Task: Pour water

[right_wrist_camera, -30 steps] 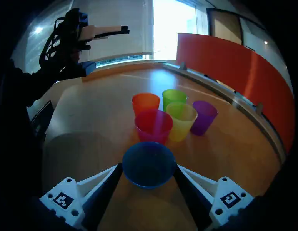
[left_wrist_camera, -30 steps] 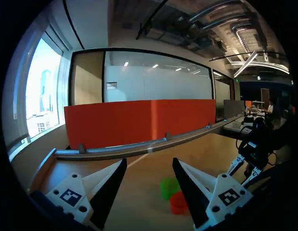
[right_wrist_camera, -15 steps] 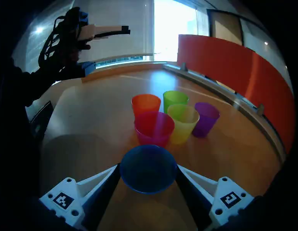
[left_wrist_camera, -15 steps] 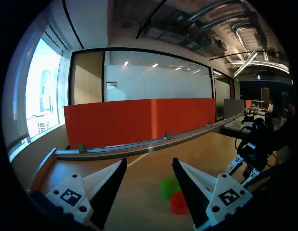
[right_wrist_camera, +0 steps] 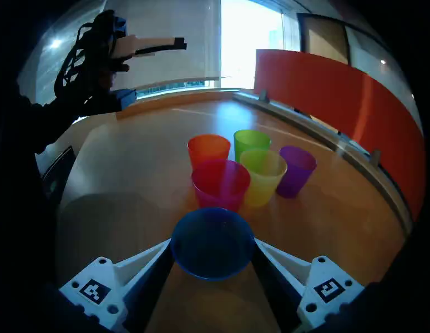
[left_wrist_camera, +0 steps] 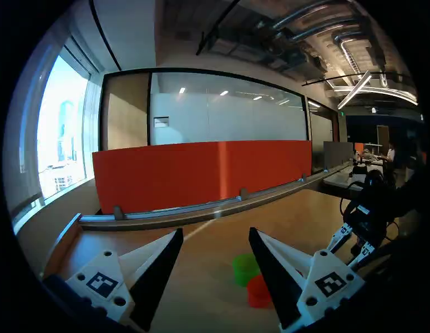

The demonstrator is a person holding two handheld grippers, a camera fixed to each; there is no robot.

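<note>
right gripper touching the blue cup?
Touching. Right gripper view: the right gripper has both fingers pressed against the blue cup sides, no gap.

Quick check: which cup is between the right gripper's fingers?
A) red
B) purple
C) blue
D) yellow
C: the blue cup sits between the two fingers of the right gripper, touching both of them.

Right claw (right_wrist_camera: 212, 243) holds cup (right_wrist_camera: 212, 252); five cups (right_wrist_camera: 221, 182) clustered on table (right_wrist_camera: 131, 161) beyond; divider (right_wrist_camera: 348, 105) behind them.
</note>
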